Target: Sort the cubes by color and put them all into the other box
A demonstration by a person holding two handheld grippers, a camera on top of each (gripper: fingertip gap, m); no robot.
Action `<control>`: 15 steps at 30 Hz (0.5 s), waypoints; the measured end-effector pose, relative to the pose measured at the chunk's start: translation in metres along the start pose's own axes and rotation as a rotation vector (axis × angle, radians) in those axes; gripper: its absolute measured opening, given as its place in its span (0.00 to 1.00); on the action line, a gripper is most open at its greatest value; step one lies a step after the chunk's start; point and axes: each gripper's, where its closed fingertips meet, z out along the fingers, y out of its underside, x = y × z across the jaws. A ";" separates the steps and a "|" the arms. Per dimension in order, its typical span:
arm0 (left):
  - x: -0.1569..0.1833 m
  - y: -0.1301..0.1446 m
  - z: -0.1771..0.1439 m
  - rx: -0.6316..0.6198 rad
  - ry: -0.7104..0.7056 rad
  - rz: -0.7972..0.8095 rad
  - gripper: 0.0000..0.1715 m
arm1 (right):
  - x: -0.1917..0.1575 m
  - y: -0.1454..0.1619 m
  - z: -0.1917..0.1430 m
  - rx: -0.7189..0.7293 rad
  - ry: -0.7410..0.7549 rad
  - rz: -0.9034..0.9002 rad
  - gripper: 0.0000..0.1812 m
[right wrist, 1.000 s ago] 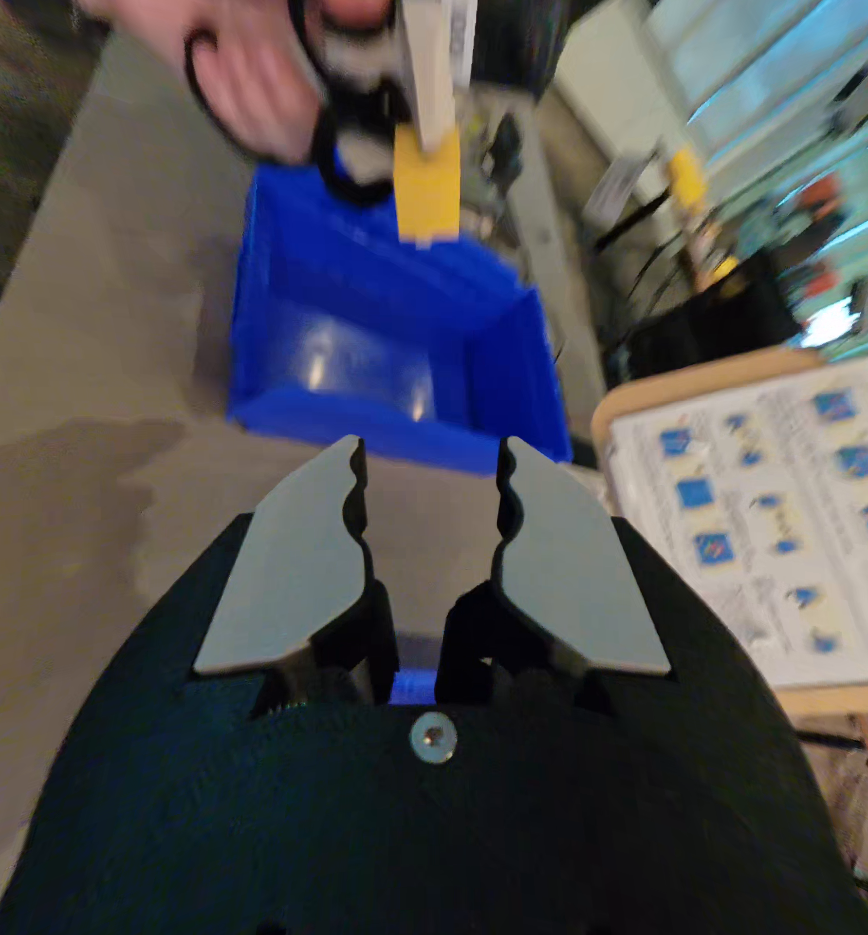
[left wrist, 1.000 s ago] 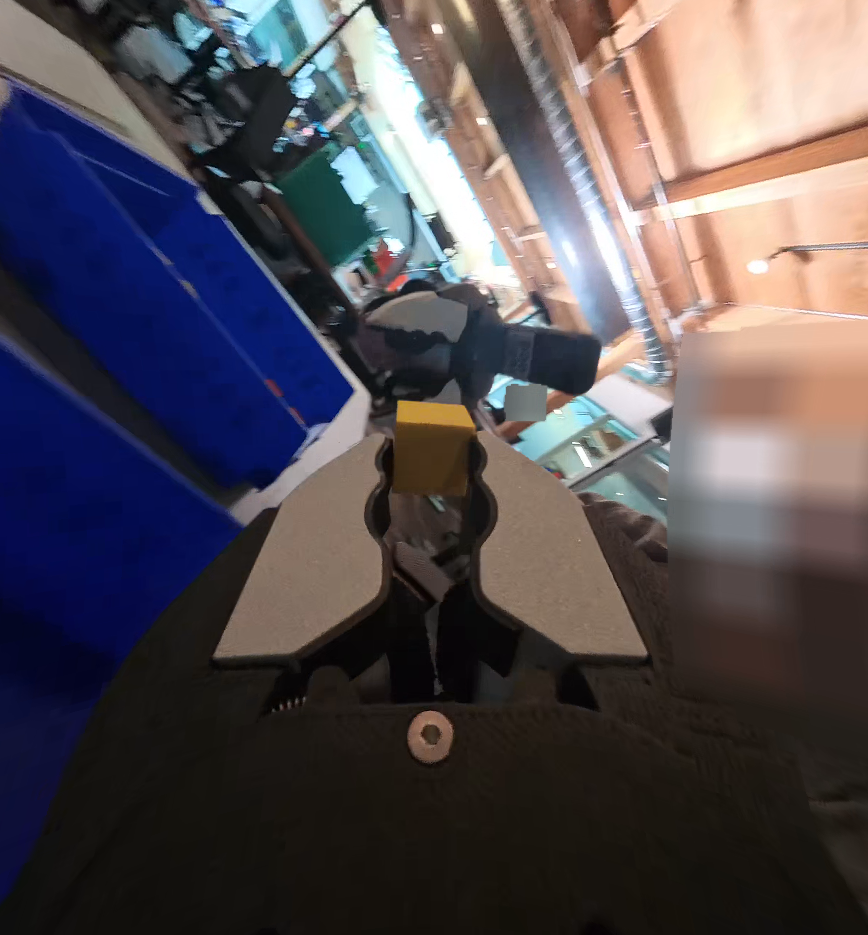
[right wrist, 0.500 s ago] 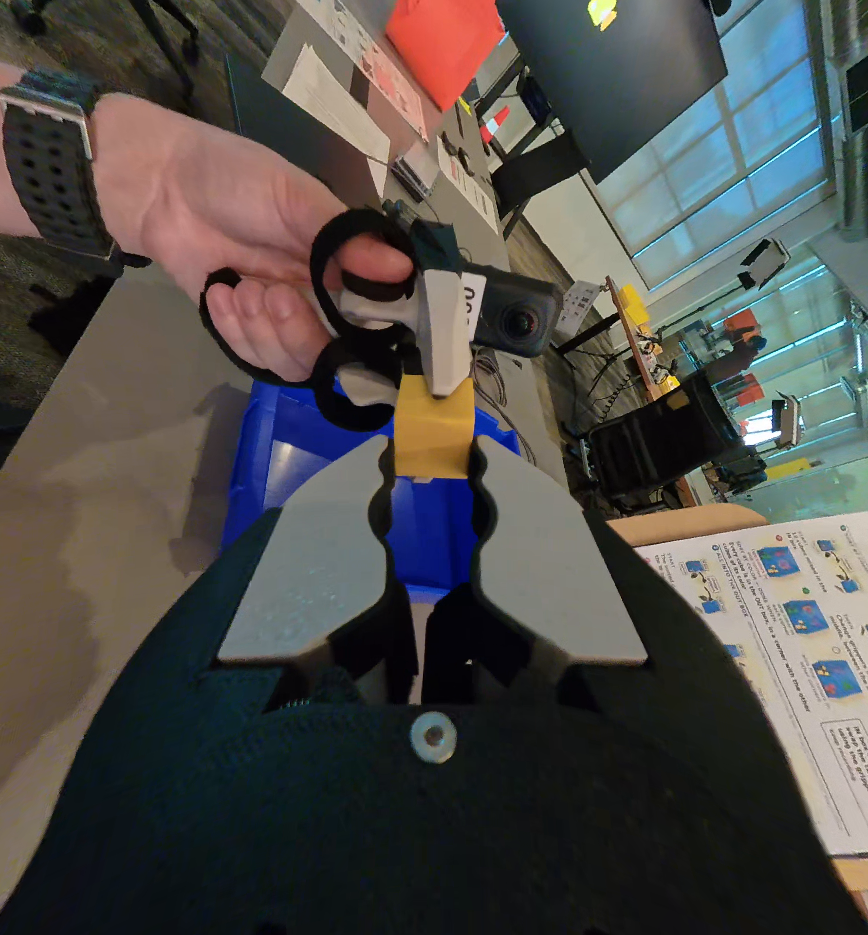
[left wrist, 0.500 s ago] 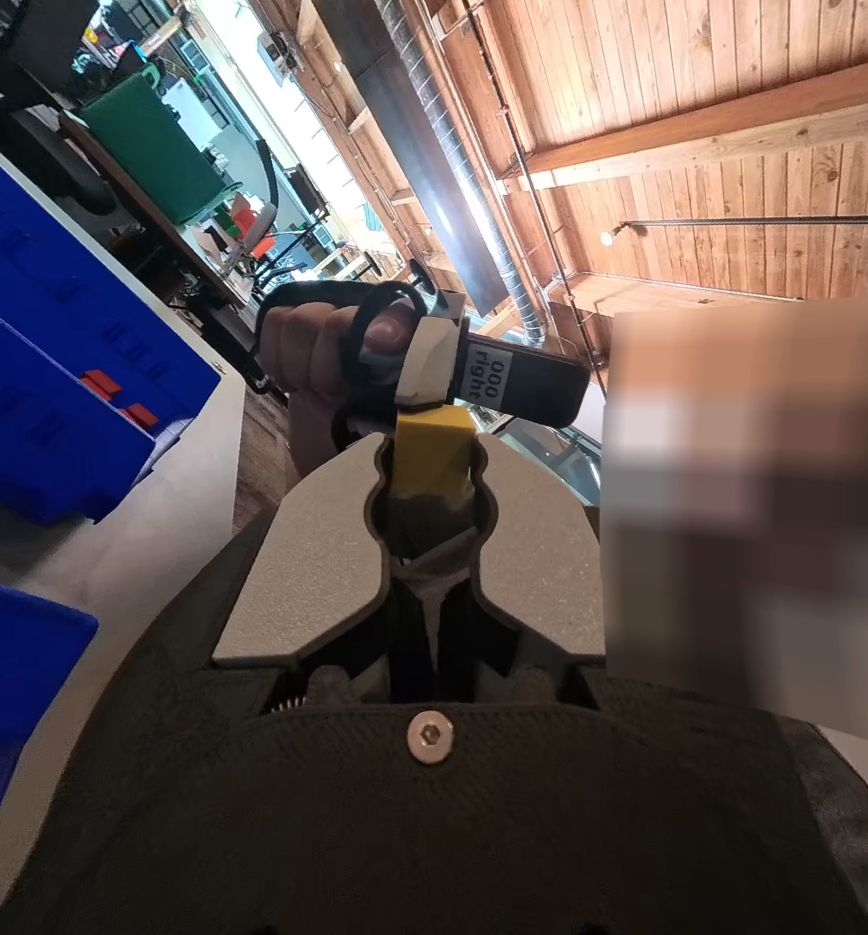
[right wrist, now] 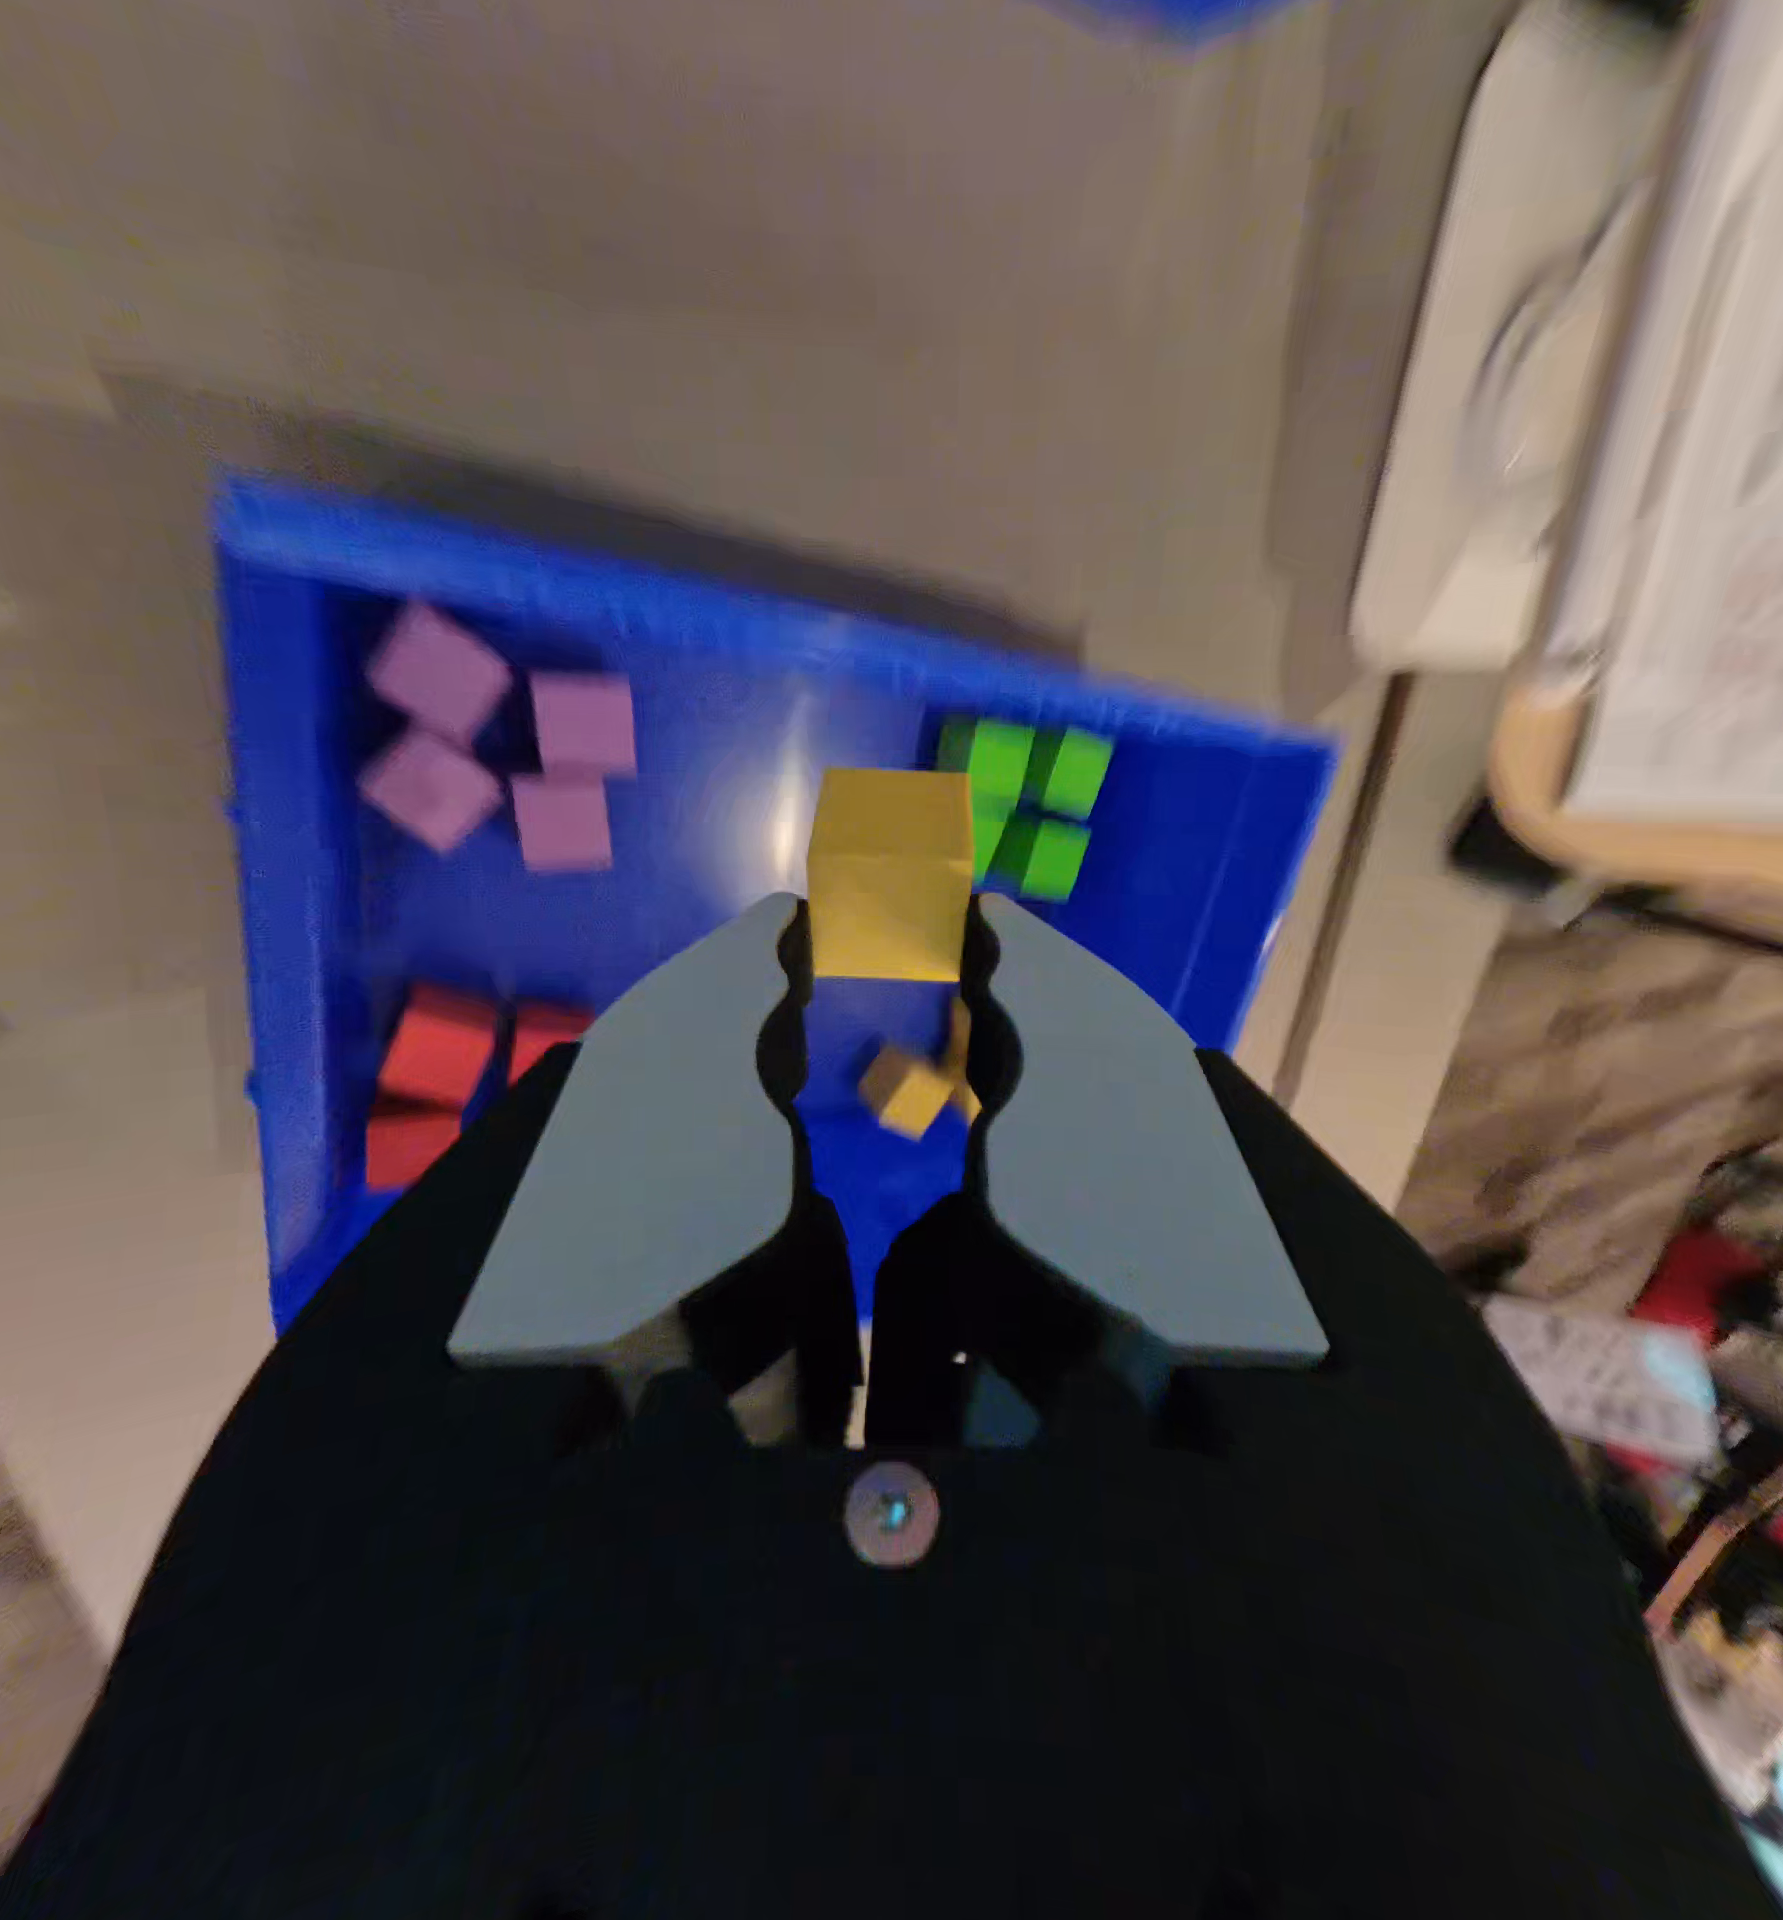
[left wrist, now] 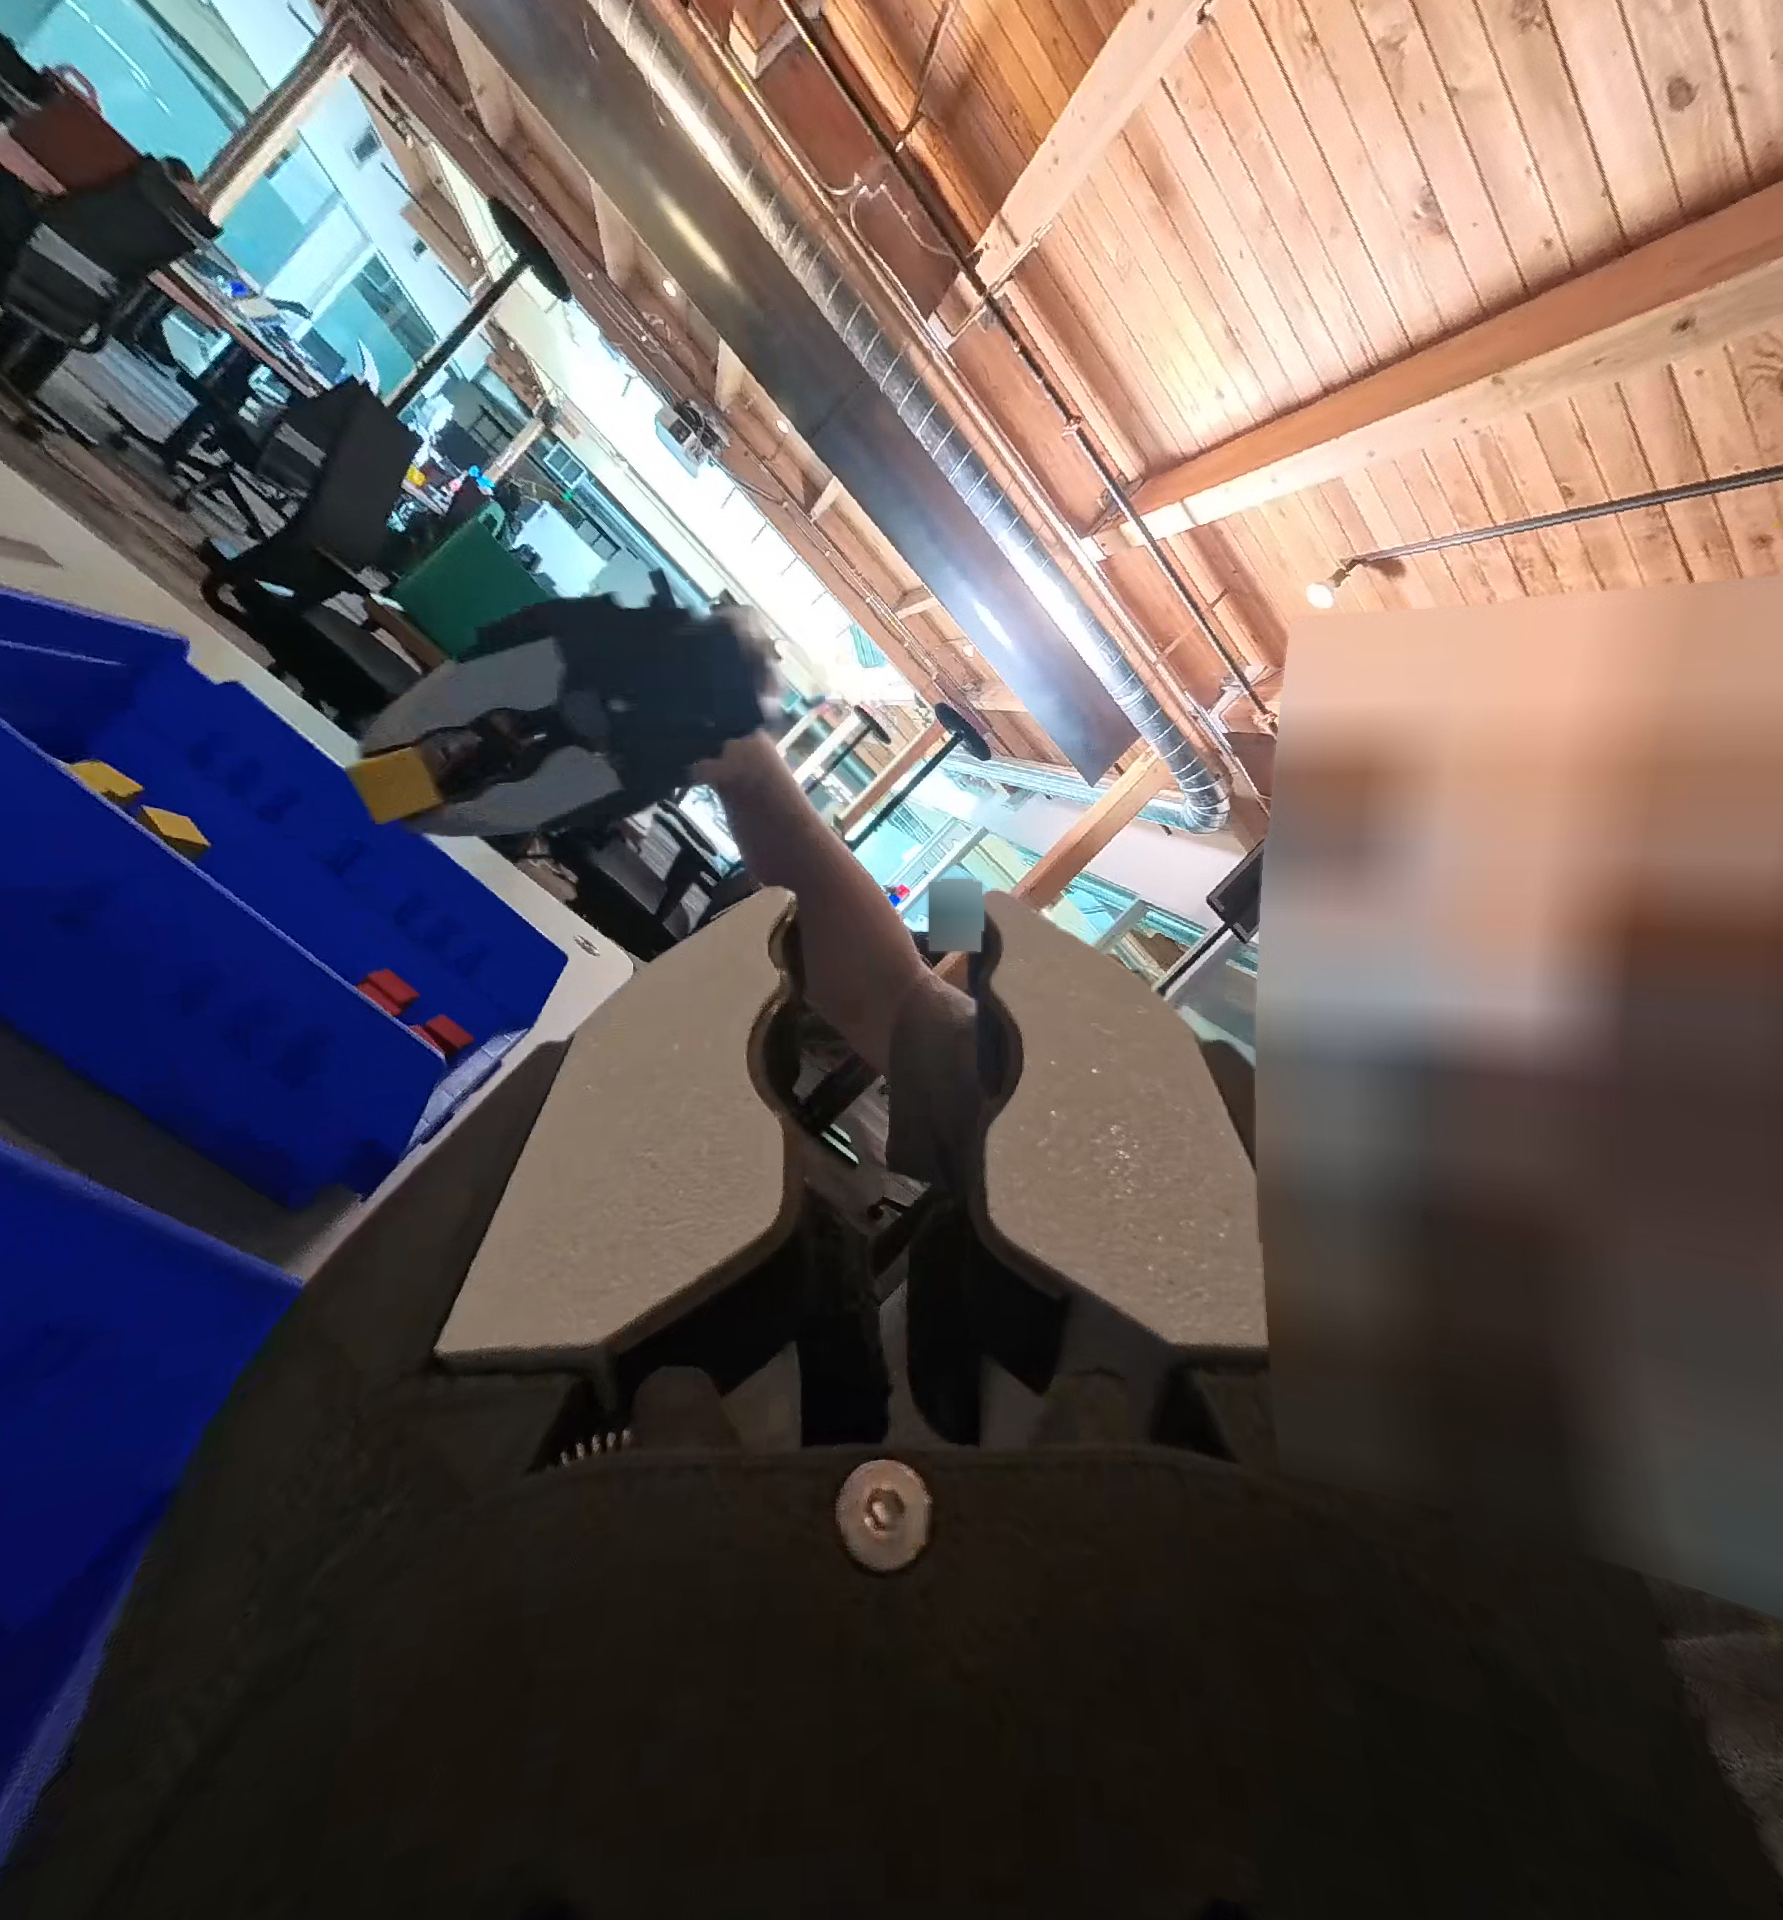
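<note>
Twice met the pale counter (right wrist: 658, 260): blurred beneath the right wrist view, and as a strip between bins in the left wrist view. Saw on it, in the right wrist view, a blue bin (right wrist: 274, 831) open from above. Saw in the left wrist view a far bin (left wrist: 191, 935) and a near bin (left wrist: 56, 1403), both blue, side by side with bare counter between them. Could not tell whether the far bin was the one under the right wrist view.

Found the left tongs (left wrist: 882, 925) raised and tilted towards the wooden ceiling, their jaws apart with nothing between them. Found the right tongs (right wrist: 887, 914) clamped on a yellow cube (right wrist: 887, 883), gripped at the very tips and sticking out past them. Spotted the same tongs farther off in the left wrist view, on a bare forearm (left wrist: 814, 883), up in the air above the far bin's rim with the cube clear of the counter.

Counted four purple cubes (right wrist: 492, 727) in the blue bin's far left corner and a tight block of green cubes (right wrist: 1032, 800) at far right, just behind the held cube. Noted red cubes (right wrist: 430, 1070) at near left, partly hidden by the tongs. Glimpsed a loose yellow cube (right wrist: 908, 1096) on the bin floor through the gap between the jaws.
</note>
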 end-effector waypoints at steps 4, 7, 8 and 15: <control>0.007 -0.001 -0.002 -0.005 -0.004 0.024 0.16 | 0.006 0.070 0.041 -0.166 -0.103 0.116 0.15; 0.005 0.001 0.001 -0.016 -0.015 0.024 0.15 | 0.010 0.100 0.073 -0.277 -0.137 0.124 0.15; 0.004 0.002 0.001 -0.017 -0.016 0.020 0.15 | 0.011 0.108 0.083 -0.310 -0.144 0.119 0.15; 0.005 0.000 -0.003 -0.020 -0.027 0.032 0.14 | 0.011 0.137 0.126 -0.449 -0.229 0.131 0.15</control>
